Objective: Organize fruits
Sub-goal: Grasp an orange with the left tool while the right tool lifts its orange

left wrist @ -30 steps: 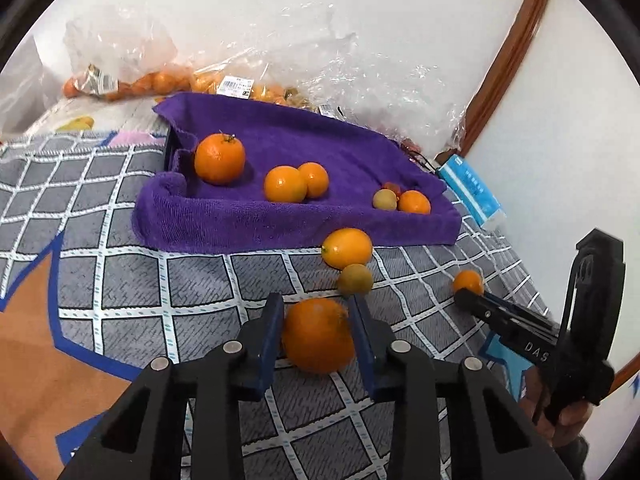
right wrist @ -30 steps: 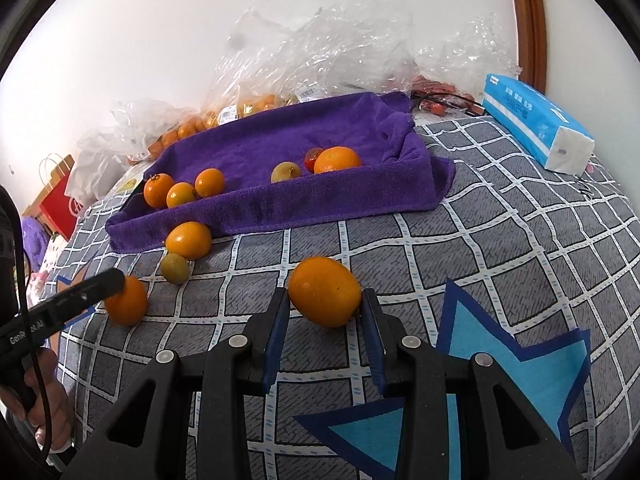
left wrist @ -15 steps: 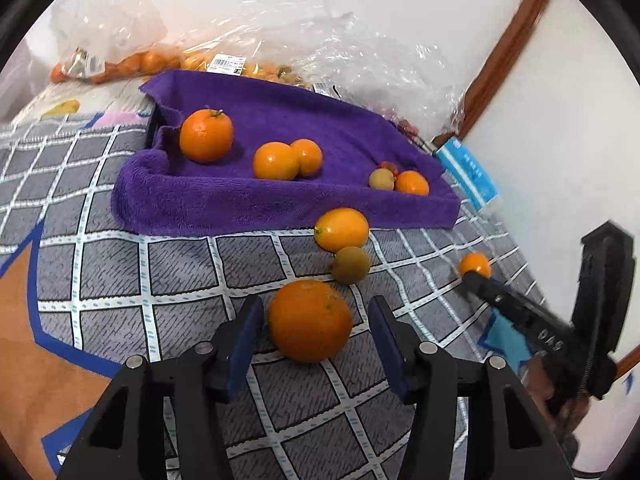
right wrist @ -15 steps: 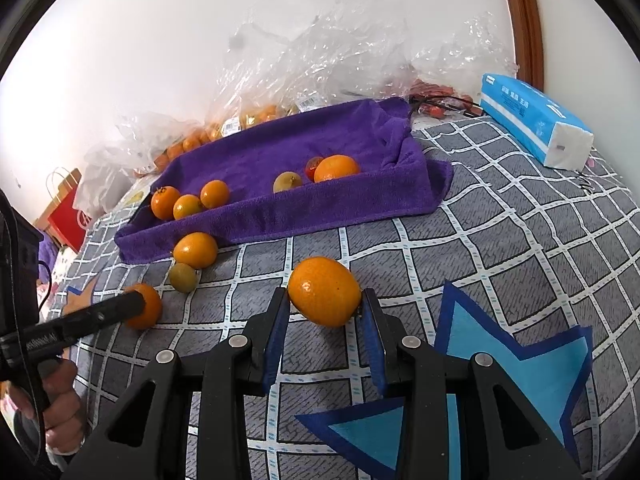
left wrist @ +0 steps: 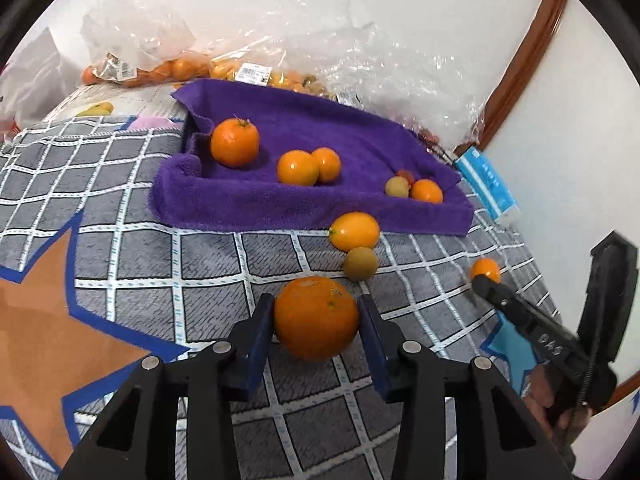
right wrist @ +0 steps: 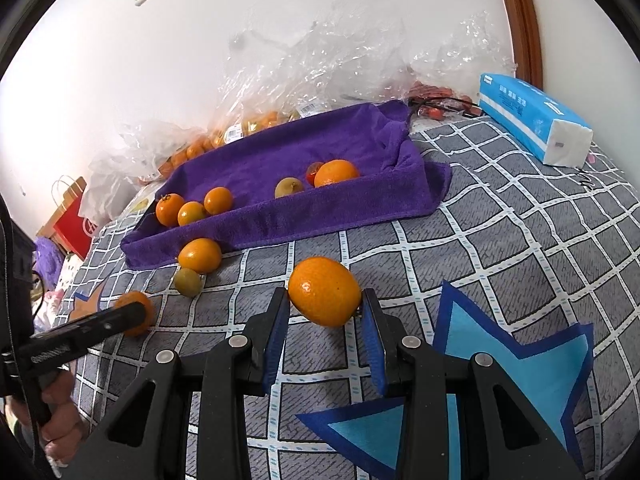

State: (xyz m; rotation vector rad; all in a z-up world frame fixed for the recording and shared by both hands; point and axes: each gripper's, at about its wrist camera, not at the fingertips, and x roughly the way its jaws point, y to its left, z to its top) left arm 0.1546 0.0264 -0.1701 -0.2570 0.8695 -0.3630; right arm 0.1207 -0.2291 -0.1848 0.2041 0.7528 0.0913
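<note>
Left gripper: clamped on a large orange, blue pads against both its sides, low over the grey checked cover. Right gripper: likewise clenched on a second orange, held between its fingertips above the cover. Nearer the purple towel tray, loose on the cover: an oval orange fruit touching a small greenish fruit. Inside the tray, several more oranges.
</note>
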